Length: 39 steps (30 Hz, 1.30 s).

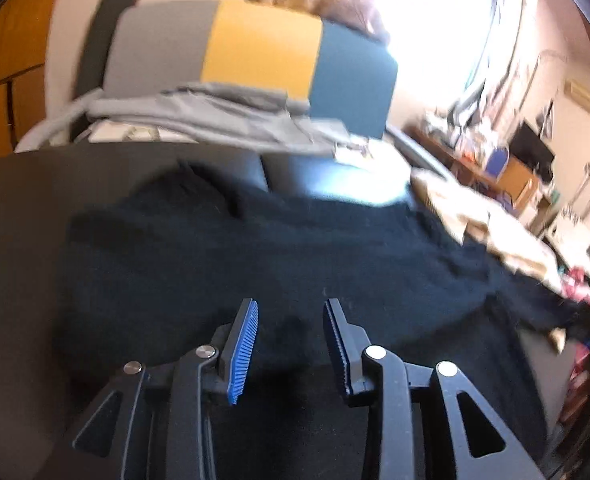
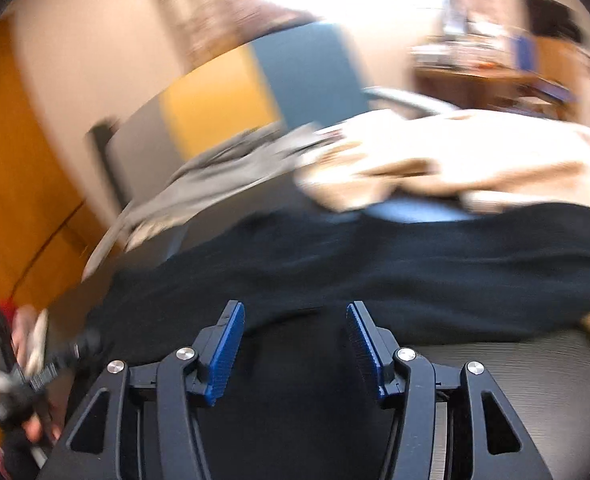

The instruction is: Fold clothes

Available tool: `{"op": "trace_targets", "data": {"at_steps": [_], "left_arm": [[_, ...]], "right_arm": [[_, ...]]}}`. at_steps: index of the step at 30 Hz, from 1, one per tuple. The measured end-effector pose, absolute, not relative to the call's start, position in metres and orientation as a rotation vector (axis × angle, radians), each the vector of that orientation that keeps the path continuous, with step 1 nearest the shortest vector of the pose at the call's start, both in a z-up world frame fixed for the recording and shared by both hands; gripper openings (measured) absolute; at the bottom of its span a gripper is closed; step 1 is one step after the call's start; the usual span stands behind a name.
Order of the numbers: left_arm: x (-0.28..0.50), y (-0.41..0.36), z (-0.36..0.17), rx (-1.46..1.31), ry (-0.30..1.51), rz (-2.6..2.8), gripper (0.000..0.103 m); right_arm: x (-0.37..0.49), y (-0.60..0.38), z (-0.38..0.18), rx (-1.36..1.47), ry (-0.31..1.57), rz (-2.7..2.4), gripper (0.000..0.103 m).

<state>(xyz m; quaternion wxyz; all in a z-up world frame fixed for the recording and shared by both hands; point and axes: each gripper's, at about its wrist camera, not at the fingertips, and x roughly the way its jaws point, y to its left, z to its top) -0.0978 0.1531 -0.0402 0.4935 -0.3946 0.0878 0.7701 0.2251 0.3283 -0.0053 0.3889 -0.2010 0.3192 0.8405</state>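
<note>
From my left gripper I look down on the black garment, which lies spread across the dark desk and reaches from near its left part to its right edge, where one end trails off over the side. The 2 blue-padded fingers stand apart with only cloth showing below the gap, and nothing is pinched between them. Toward the far left corner of the desk a grey garment lies in a loose heap, in front of a panel banded grey, yellow and blue. At the far right edge, just beside the black cloth, sits a beige pile.

The right wrist picture is smeared by blur. At its left edge I make out the other handheld tool and part of a hand, though I cannot tell details. My right gripper hangs over the near edge of the black garment, its 2 fingers spread wide with no cloth caught between them. Bare desk top shows to the right of the fingers. The beige pile lies beyond the black cloth at the far right.
</note>
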Motion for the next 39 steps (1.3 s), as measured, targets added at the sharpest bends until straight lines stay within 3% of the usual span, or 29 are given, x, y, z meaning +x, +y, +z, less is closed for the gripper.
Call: {"op": "trace_targets", "data": {"at_steps": [7,10,14,17,19,21,23,30,39], "left_arm": [[-0.104,0.148,-0.046,-0.994,0.144,1.830,0.034],[-0.101,0.151,-0.046,-0.981,0.173,1.845,0.034],[-0.100,0.152,-0.047,-0.973,0.189,1.852,0.034],[-0.104,0.150,-0.048,-0.980,0.162,1.839,0.034],[-0.105,0.149,-0.049,-0.984,0.149,1.833,0.034],[-0.106,0.148,-0.049,-0.986,0.139,1.829,0.034],[-0.106,0.148,-0.050,-0.986,0.137,1.827,0.034],[-0.107,0.148,-0.050,-0.988,0.126,1.822,0.034],[-0.111,0.144,-0.051,-1.001,0.082,1.800,0.034]], "right_arm": [[0.421,0.382,-0.012,-0.236,1.089,1.665,0.060],[0.488,0.396,-0.038,-0.087,1.314,1.469,0.060],[0.526,0.408,-0.056,0.172,1.481,1.421,0.059],[0.529,0.420,-0.058,0.204,1.485,1.392,0.053],[0.530,0.426,-0.060,0.212,1.476,1.364,0.040],[0.533,0.429,-0.064,0.211,1.474,1.349,0.014],[0.538,0.433,-0.070,0.212,1.489,1.342,0.005],[0.524,0.429,-0.019,0.207,1.378,1.469,0.005],[0.396,0.409,0.067,0.093,1.222,1.851,0.005]]}}
